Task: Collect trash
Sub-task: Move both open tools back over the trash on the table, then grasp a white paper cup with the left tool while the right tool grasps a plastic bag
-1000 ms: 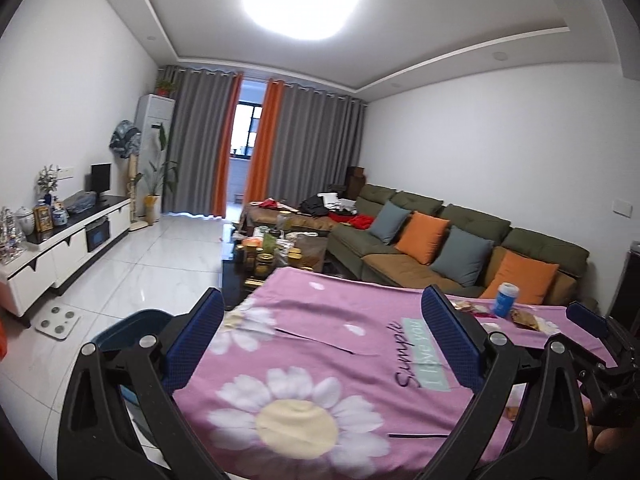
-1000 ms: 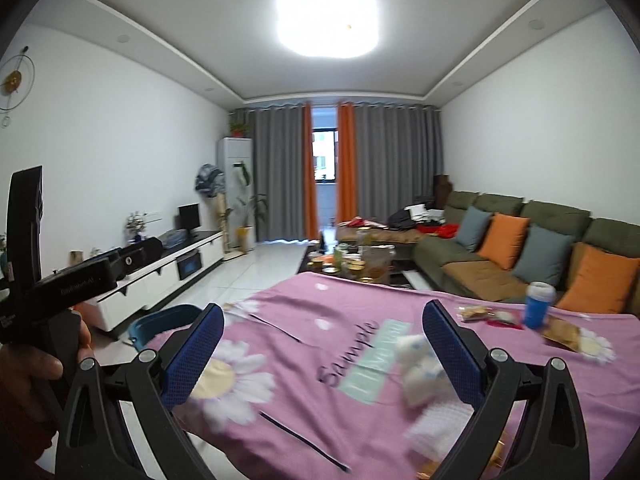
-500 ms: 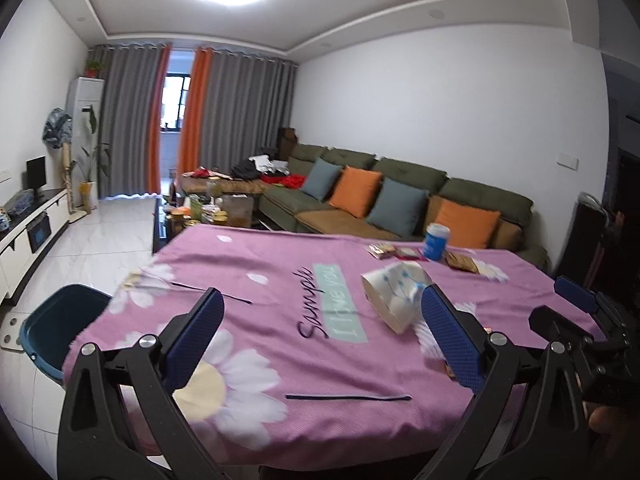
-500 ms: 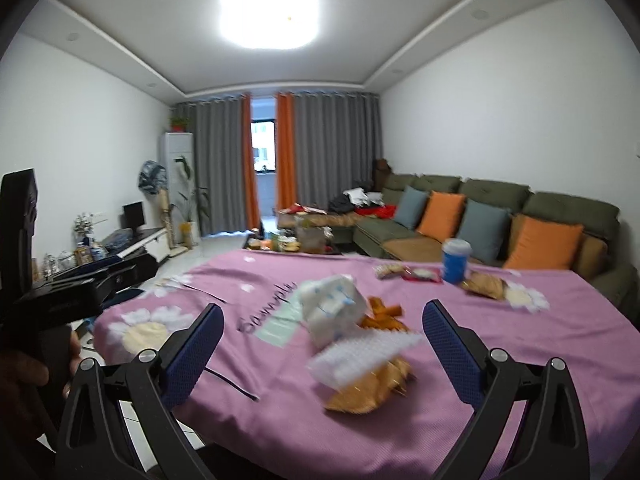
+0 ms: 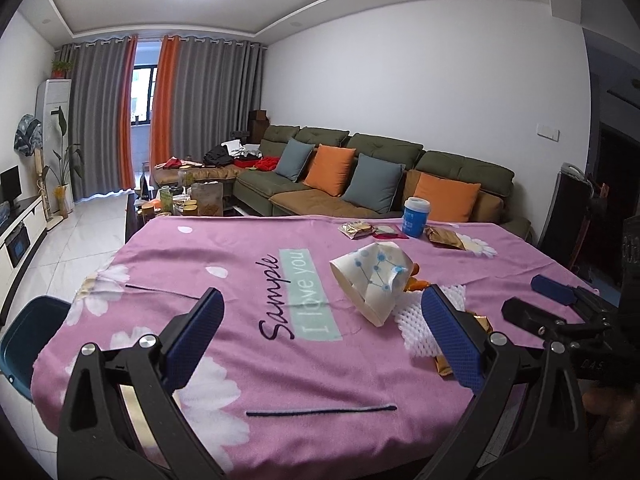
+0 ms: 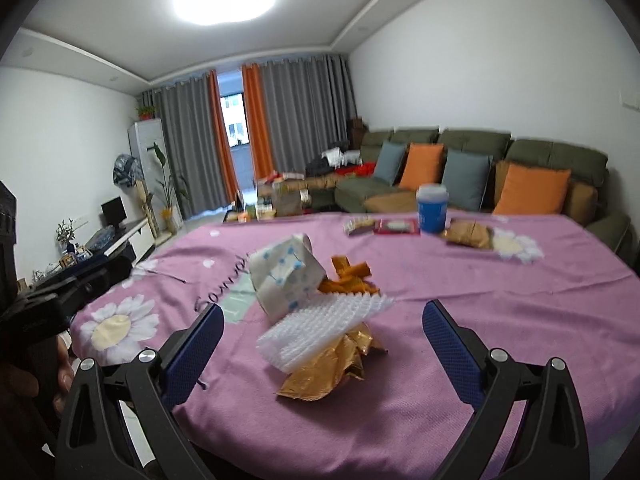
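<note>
Hovering over the desk (image 6: 520,312), the right gripper (image 6: 320,344) and left gripper (image 5: 320,330) are both gaping wide with empty jaws. Trash is lying in a heap ahead: a paper cup (image 6: 286,276), white foam netting (image 6: 320,326) and a gold wrapper (image 6: 328,368). The approach seems underway; next, the right gripper probably needs lowering around the netting and closing.

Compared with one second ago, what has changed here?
Both grippers swung right toward the table: the trash pile now lies between the right gripper's fingers, and the paper cup shows ahead of the left gripper. Nothing was grasped. Both stayed open; the blue cup stayed upright.
</note>
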